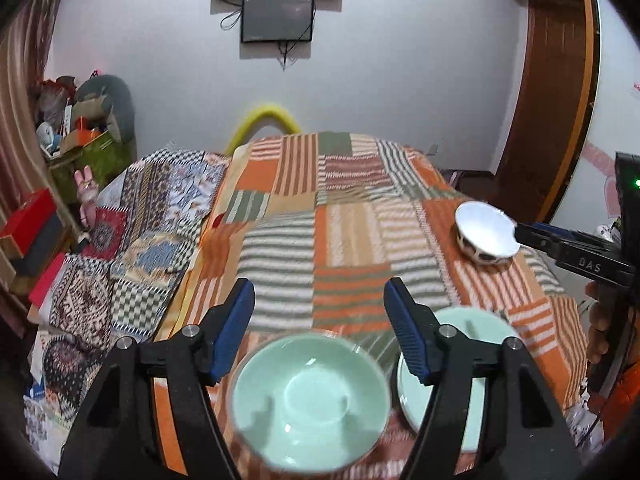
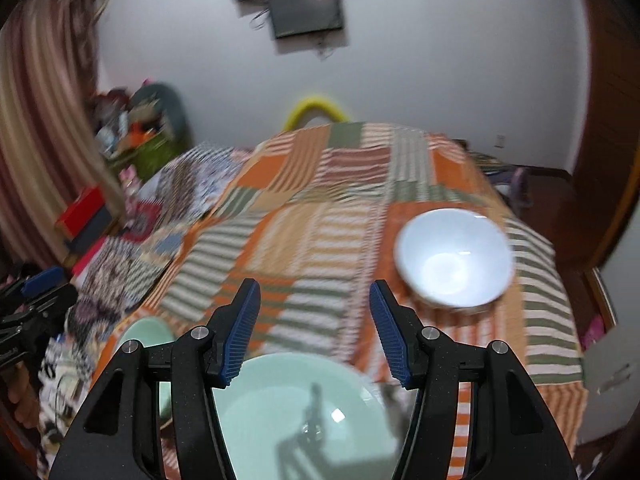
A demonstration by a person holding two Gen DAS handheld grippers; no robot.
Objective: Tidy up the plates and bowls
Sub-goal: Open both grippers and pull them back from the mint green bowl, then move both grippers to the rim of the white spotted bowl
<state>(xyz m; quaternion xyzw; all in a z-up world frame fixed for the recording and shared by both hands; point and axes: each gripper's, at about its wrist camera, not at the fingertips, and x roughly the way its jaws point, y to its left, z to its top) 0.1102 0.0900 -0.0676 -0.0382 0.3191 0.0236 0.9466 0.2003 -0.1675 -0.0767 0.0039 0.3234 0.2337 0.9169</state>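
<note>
A pale green bowl [image 1: 310,400] sits on the striped patchwork blanket [image 1: 320,220], just below my left gripper [image 1: 319,292]. That gripper is open, with nothing between its blue pads. To the right, a pale green plate [image 1: 476,360] lies partly behind one finger. Farther right stands a white bowl [image 1: 486,236] with dark outer markings, and my right gripper [image 1: 520,234] reaches in beside its rim. In the right wrist view, my right gripper [image 2: 314,300] is open and empty above the green plate [image 2: 296,412]. There the white bowl [image 2: 454,258] is up to the right and the green bowl [image 2: 144,332] to the left.
The bed carries a second patterned quilt [image 1: 132,240] on its left side. Boxes and clutter [image 1: 80,128] line the left wall, with a red box [image 1: 28,212] nearer. Two dark screens [image 1: 278,0] hang on the far wall. A wooden door [image 1: 560,100] stands at the right.
</note>
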